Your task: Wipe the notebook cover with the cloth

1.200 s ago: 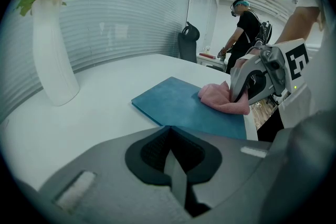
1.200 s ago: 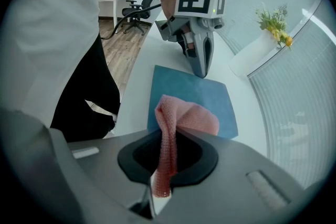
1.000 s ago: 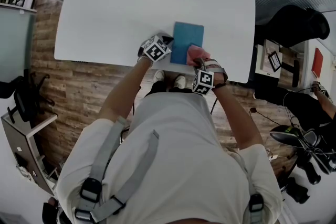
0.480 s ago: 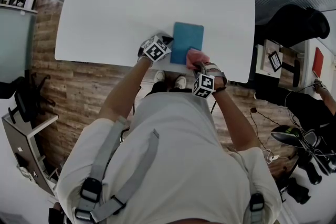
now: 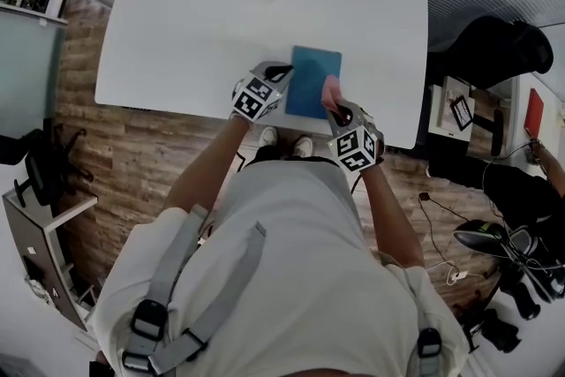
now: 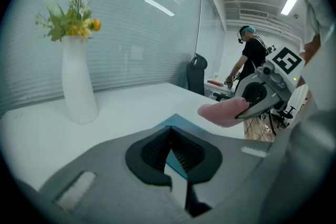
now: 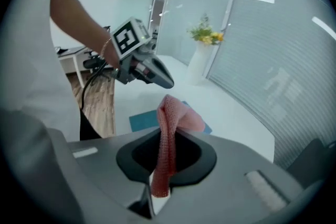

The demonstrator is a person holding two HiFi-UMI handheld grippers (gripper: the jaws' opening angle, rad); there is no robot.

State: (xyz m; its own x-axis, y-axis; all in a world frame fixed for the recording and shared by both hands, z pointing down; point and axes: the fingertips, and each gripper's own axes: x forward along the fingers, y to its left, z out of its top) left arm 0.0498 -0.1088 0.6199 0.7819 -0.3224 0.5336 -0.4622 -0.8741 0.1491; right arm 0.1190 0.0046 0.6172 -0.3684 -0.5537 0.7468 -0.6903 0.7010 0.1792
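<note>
One pink cloth hangs pinched in the right gripper over the blue notebook; left gripper closed, empty, alongside.

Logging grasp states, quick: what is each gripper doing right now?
Left gripper: shut, nothing between its jaws.
Right gripper: shut on the pink cloth.

Both arms reach forward and down, bringing the left gripper and the right gripper near each other. The left gripper's jaws are pressed together. The right gripper's jaws clamp a pink cloth that bunches out past their tips.
</note>
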